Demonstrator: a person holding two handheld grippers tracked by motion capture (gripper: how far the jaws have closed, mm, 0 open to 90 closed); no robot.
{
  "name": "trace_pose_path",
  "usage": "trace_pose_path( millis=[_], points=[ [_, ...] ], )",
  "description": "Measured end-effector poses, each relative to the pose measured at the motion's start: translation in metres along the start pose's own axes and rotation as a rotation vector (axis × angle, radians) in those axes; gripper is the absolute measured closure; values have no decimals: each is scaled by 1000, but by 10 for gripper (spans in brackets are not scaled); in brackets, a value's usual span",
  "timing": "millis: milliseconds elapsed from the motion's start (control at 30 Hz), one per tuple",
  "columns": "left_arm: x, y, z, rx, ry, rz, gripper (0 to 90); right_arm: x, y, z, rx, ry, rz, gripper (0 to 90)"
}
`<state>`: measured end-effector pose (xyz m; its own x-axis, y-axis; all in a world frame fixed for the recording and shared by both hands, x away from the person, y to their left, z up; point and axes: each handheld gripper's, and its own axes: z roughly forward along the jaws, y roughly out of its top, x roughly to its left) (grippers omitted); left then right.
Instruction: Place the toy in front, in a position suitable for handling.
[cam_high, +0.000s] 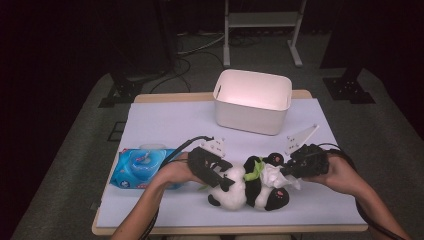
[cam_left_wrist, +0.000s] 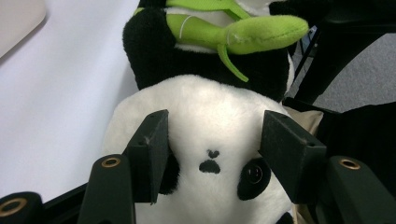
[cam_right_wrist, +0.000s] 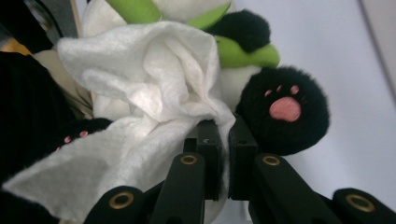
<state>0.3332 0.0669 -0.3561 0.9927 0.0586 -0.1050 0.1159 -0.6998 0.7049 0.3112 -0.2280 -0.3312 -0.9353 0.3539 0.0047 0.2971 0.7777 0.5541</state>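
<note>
Right tool (cam_high: 286, 172) pinches a white wipe (cam_right_wrist: 140, 93) tight against the panda (cam_high: 250, 187) lying on the counter (cam_high: 165, 125). Left tool (cam_high: 220, 175) sits around the panda's head, its jaws apart and not squeezing.

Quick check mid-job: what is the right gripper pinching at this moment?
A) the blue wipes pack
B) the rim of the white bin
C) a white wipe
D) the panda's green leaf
C: in the right gripper view, the right gripper has its fingers shut on the white wipe, bunched against the plush panda.
</note>
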Motion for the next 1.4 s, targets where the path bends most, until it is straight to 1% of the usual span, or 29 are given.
trace_pose_path(
  millis=[33,67,100,167,200,267,300,400,467,500,533,567,600,667,767,833,867,900,933,1000,1033,1067,1133,1167,1200,1233,1267,1333,1400],
  points=[
    [0,0,0,-2,-2,-2,416,0,4,-1,-8,-3,-6,856],
    [-1,0,0,-2,-5,-3,416,-1,13,0,-2,-10,-19,856],
    [0,0,-1,-2,-6,-1,416,-2,16,1,-2,-13,-25,856],
    [1,-1,-1,-5,-6,-6,416,-3,28,4,-5,-12,-36,856],
    [1,-1,-1,-5,-6,-6,415,-3,28,4,-5,-12,-36,856],
    [2,0,-2,-4,-6,-9,416,-3,41,13,-10,-1,-57,854],
    [2,0,-2,-11,-5,-14,416,-2,43,15,-5,1,-60,854],
    [2,5,-3,-20,-10,-4,418,0,47,28,0,18,-65,855],
    [1,8,-4,-23,-11,3,423,0,47,29,-3,21,-64,855],
    [0,14,-4,-41,-17,7,425,-1,45,29,-20,28,-51,855],
    [0,14,-4,-41,-17,7,425,-1,44,29,-24,24,-51,855],
    [-2,21,-4,-55,-22,13,426,0,43,29,-25,27,-50,854],
    [-2,24,-4,-58,-23,25,431,1,43,28,-29,31,-50,854],
    [-2,31,-3,-65,-19,29,435,3,42,28,-28,29,-53,854],
    [-3,41,1,-83,-29,42,473,5,42,28,-29,23,-61,854],
    [-4,44,4,-83,-26,46,492,5,42,28,-31,22,-61,854],
    [-4,47,6,-79,-29,51,524,6,41,27,-35,24,-55,853],
    [-4,49,12,-72,-22,50,602,6,38,27,-48,35,-48,847],
    [-4,49,15,-54,-20,50,648,6,37,27,-50,40,-44,840],
    [-4,50,20,-38,-13,48,715,6,33,26,-47,43,-29,804],
    [-4,50,20,-38,-13,48,740,6,31,25,-46,48,-24,782],
    [-4,49,24,-26,-7,49,754,6,27,24,-44,50,-25,767],
    [-4,50,26,-22,-3,45,770,6,23,22,-46,52,-20,733],
    [-4,50,26,-22,-3,45,770,6,23,22,-46,52,-20,733],
    [-4,50,27,-13,11,45,770,7,18,17,-52,56,-25,702],
    [-4,50,27,-13,11,45,769,7,18,17,-52,56,-25,702],
    [-4,50,28,-11,12,43,768,9,14,10,-62,64,-26,677],
    [-5,52,29,-5,14,50,765,11,12,4,-72,68,-34,655],
    [-5,52,30,-1,16,53,759,12,10,0,-92,88,-36,638]
  ],
)
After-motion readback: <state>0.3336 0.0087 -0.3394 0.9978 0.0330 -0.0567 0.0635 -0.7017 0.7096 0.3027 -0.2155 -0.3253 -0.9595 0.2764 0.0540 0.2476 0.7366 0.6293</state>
